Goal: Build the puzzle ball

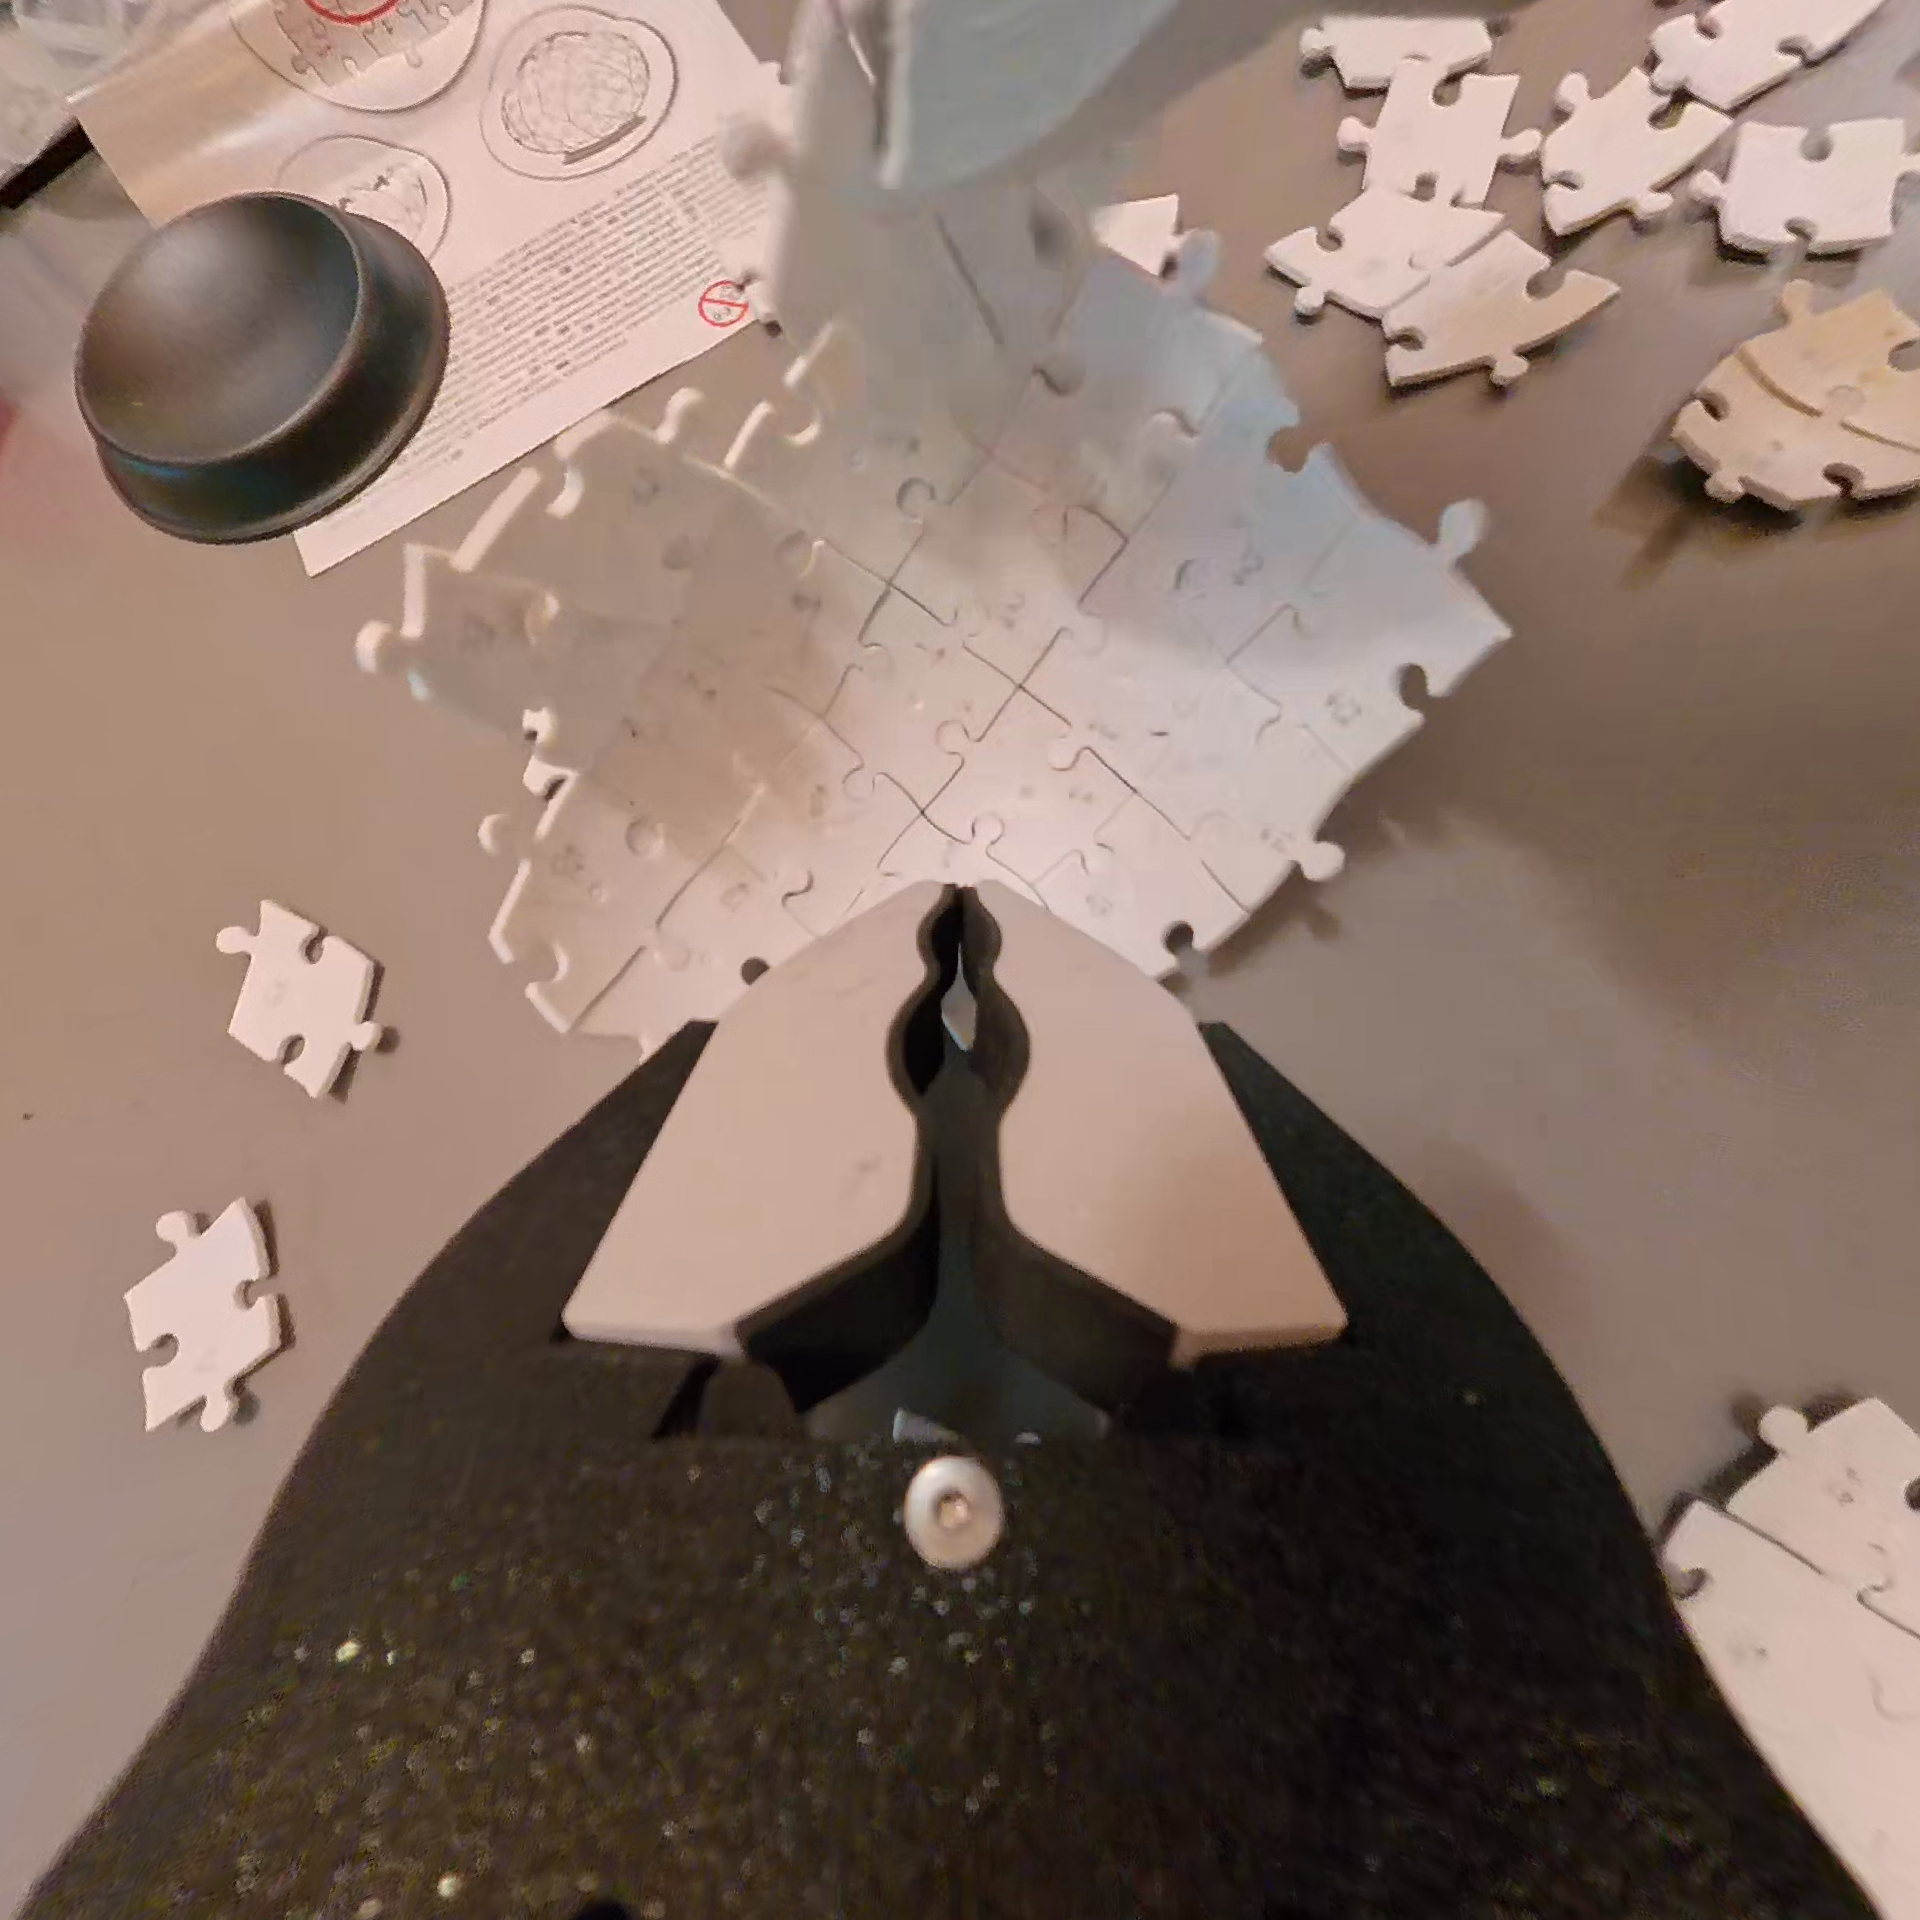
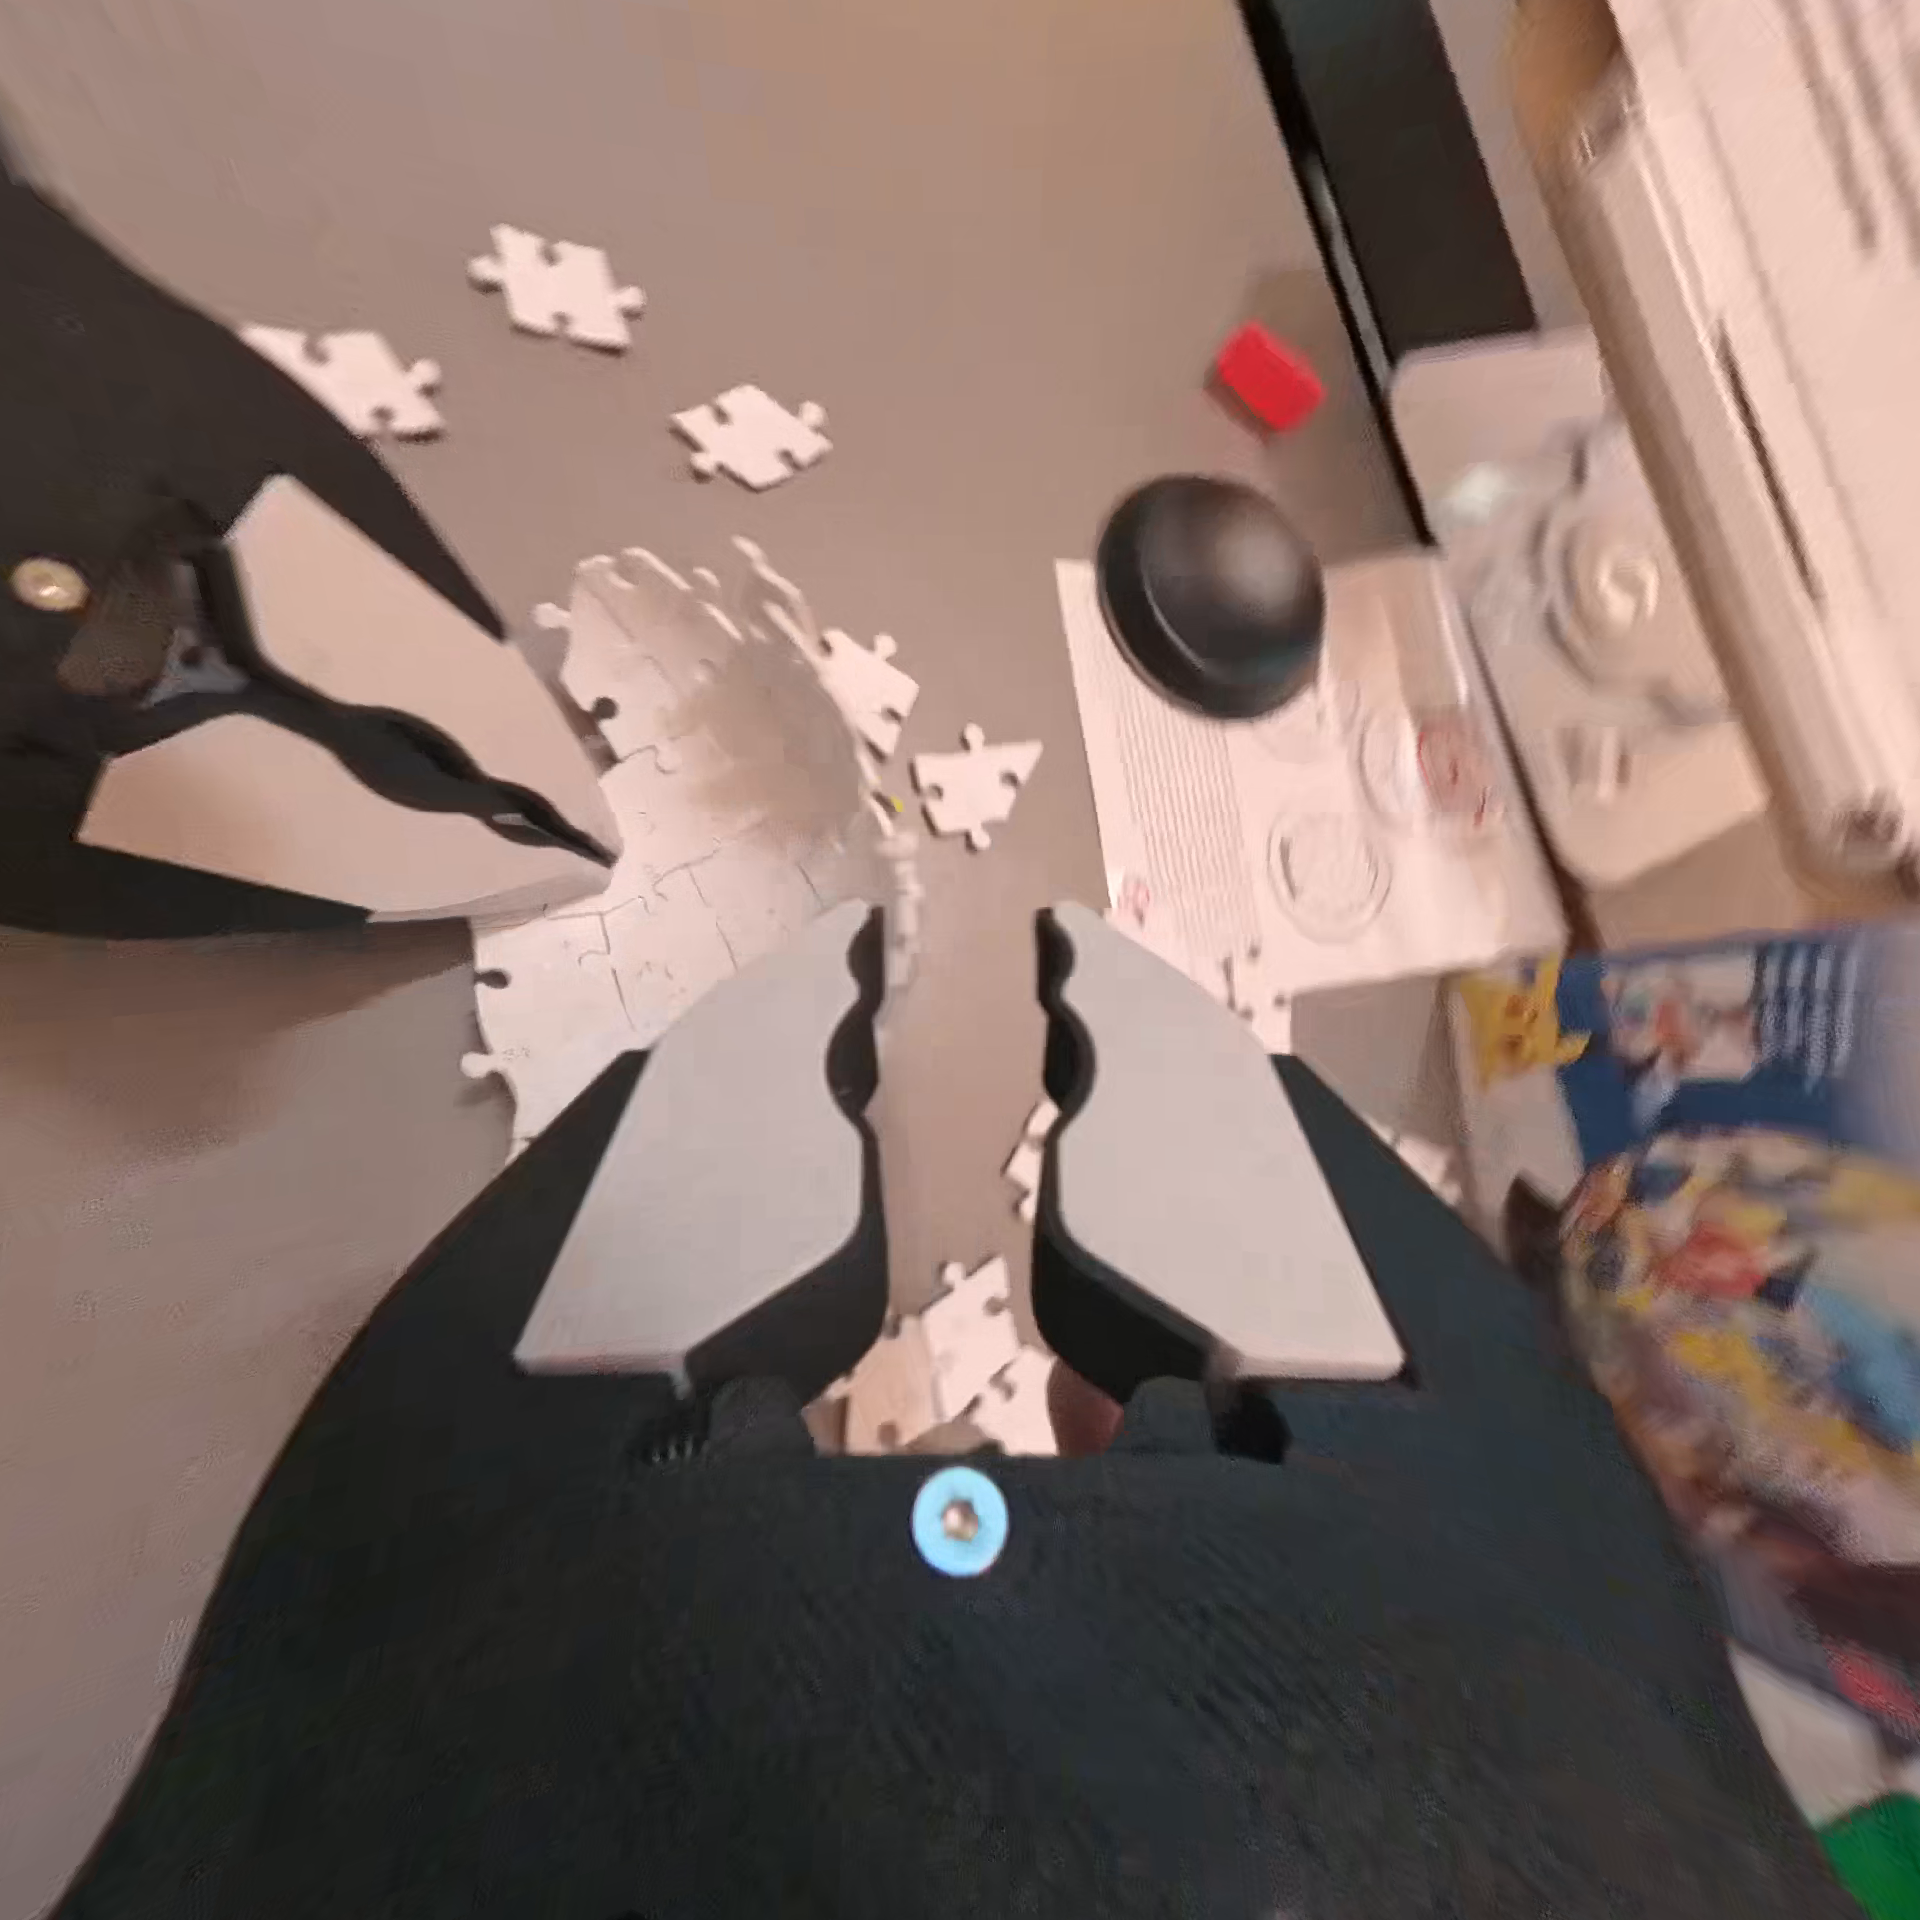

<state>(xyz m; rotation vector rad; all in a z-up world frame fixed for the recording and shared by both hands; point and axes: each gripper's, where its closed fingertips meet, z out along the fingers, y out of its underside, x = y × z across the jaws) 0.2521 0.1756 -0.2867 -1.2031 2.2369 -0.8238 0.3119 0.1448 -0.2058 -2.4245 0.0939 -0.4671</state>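
Left gripper [image 1: 958, 920] clamping, jaws closed, on the near edge of the curved white puzzle shell [image 1: 935, 665], raised above the grey table [image 1: 1558, 1039]. Right gripper [image 2: 961, 920] hovering just beside the shell, jaws parted and bare. Loose pieces [image 1: 301, 992] lying around.

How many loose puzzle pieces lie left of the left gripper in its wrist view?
2: one piece beside the assembled section's lower left edge, another nearer the camera. The gripper body may hide more.

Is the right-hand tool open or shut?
Open. The right tool shows its two fingers standing apart, with bare table between them and nothing held.
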